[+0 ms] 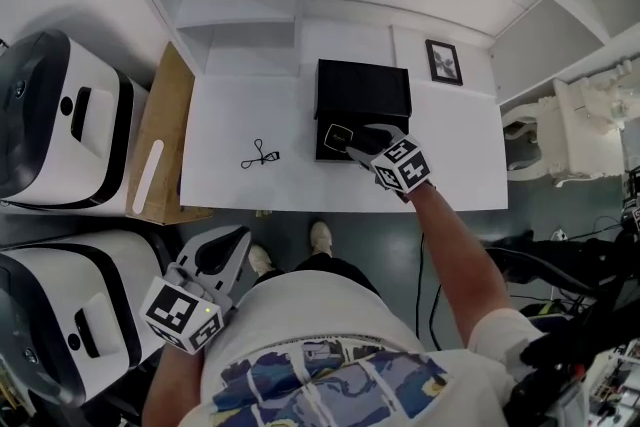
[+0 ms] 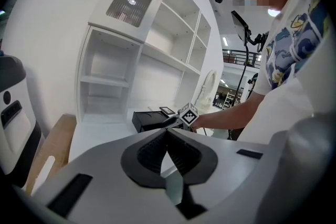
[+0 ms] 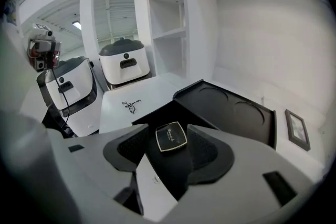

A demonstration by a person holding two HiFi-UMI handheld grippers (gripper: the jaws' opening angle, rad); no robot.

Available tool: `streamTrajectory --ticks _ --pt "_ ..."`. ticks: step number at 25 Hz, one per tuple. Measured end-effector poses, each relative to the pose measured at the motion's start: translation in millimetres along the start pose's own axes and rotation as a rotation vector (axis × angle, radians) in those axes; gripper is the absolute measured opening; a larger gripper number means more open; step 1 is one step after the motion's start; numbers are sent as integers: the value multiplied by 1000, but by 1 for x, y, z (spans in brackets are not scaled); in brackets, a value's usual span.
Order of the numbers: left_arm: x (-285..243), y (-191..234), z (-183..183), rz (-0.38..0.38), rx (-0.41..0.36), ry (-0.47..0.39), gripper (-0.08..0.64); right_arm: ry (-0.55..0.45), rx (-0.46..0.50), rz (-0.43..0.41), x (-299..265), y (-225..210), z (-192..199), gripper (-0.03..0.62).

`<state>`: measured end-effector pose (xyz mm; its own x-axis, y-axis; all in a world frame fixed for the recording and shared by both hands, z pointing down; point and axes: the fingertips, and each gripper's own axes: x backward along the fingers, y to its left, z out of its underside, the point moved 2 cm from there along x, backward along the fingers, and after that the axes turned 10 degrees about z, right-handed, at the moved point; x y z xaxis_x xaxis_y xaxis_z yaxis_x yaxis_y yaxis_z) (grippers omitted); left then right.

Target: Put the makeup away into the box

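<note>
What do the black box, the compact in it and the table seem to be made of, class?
Box: matte black, probably rigid card or plastic; its lid shows round recesses and no shine.
Compact: glossy black, likely plastic, with a gold-coloured rim and lettering.
Table: smooth white, perhaps laminate or painted board; no grain shows.

Light was bright, even; shadows soft. Gripper views had fisheye warp, dark corners. Box [image 1: 365, 93] read flat black.
</note>
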<state>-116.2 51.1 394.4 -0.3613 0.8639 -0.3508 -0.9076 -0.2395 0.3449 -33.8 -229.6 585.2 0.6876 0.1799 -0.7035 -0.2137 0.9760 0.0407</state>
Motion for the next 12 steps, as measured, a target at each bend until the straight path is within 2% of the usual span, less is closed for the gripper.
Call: streamTrajectory --ticks 12 --pt "16 10 -1 82 -37 -8 14 -36 -117 138 37 35 2 62"
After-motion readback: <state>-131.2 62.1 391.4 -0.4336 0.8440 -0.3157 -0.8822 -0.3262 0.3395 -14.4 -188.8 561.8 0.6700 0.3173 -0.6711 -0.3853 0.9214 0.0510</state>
